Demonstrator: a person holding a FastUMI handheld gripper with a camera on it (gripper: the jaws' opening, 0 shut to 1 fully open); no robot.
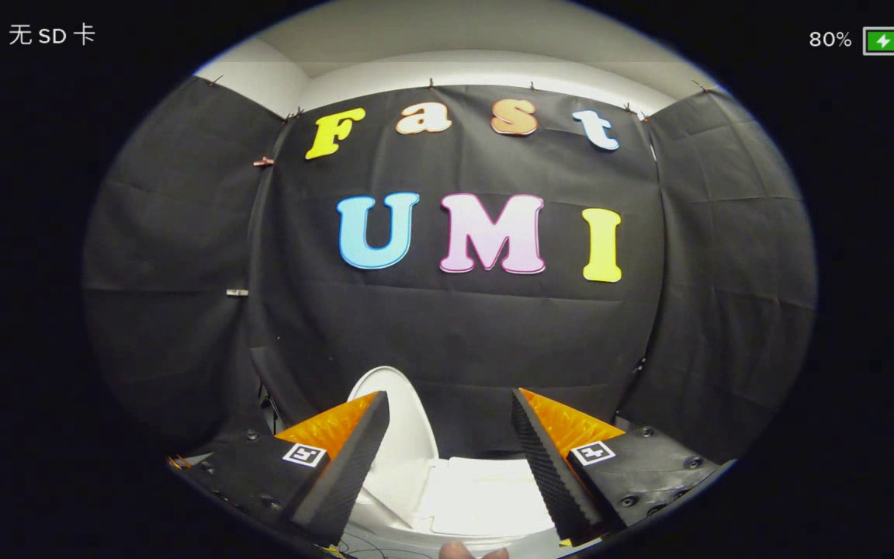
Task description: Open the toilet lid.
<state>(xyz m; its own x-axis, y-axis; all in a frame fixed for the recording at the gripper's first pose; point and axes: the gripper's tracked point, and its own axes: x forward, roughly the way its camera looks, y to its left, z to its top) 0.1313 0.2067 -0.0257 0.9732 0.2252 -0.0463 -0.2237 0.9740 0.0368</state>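
The toilet lid (394, 419) appears to stand upright already, a white oval rising behind the left finger, with the black cloth wall (462, 334) just beyond it. Whether it leans fully back against something or is only partway up, I cannot tell; its lower part is hidden by the finger. Below and between the fingers lies the white body of the toilet (478, 497), flat and bright, with few details to make out.

The gripper (449, 435) is spread wide, its fingers well apart and holding nothing. Neither finger touches the lid: the left one merely crosses in front of it.

By the look of things, the lifting is mostly or wholly done. If the lid is not yet resting back, the sensible finish is to bring the left finger's inner face against the lid's near edge and push gently away, towards the wall, rather than trying to pinch it. A slow push matters, since a lid past its tipping point may fall back on its own and knock. If it already rests, the gripper should simply draw back towards the near side, staying wide so that nothing catches the rim.
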